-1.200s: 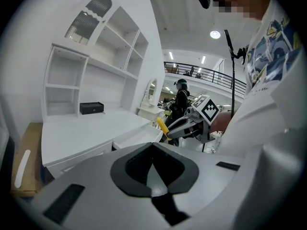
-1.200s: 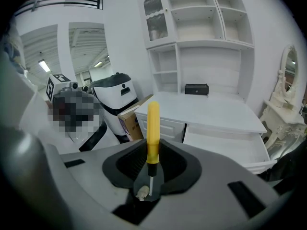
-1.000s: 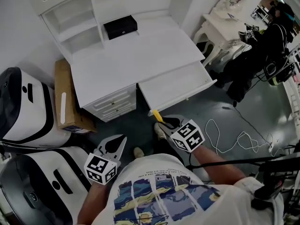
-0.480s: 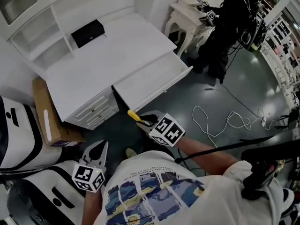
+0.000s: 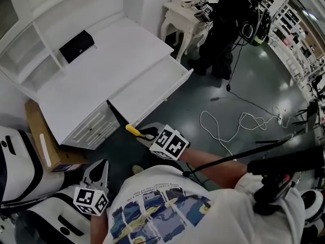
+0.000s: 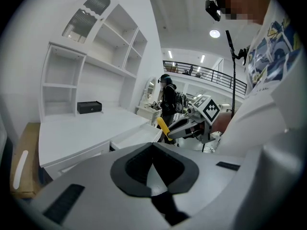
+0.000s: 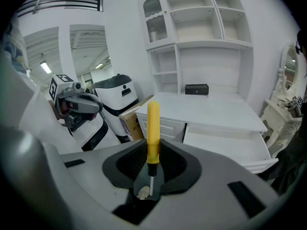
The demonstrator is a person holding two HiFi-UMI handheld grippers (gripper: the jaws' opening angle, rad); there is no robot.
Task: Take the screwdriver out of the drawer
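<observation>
My right gripper (image 5: 144, 134) pinches the screwdriver (image 5: 133, 130) by its thin metal shaft. In the right gripper view the 2 jaws close on that shaft low down, and the yellow handle (image 7: 153, 131) stands up past the tips of the right gripper (image 7: 151, 178), tilted slightly. The tool hangs in the air, clear of the drawer (image 5: 152, 88), over the dark floor (image 5: 213, 111).

Ahead of this gripper and a little to its right, the drawer (image 7: 225, 145) stands pulled out of the white desk (image 7: 211, 111). Further ahead a small black box (image 7: 196, 89) sits at the back of the desktop under the shelves. To the gripper's left I see a cardboard box (image 7: 136, 119) leaning by the desk's side drawers.

My left gripper (image 5: 98, 165) sits low on the other side of my body, well apart from the right one. In its own view the 2 jaws are pressed together, nothing between them (image 6: 153, 169). Ahead of it and to its right I see the right gripper with the yellow handle (image 6: 163, 127) poking out.

Beyond the drawer, a person in black (image 5: 223, 24) stands by a small white table (image 5: 183, 14), and a pale cable (image 5: 228, 126) loops on the floor.
</observation>
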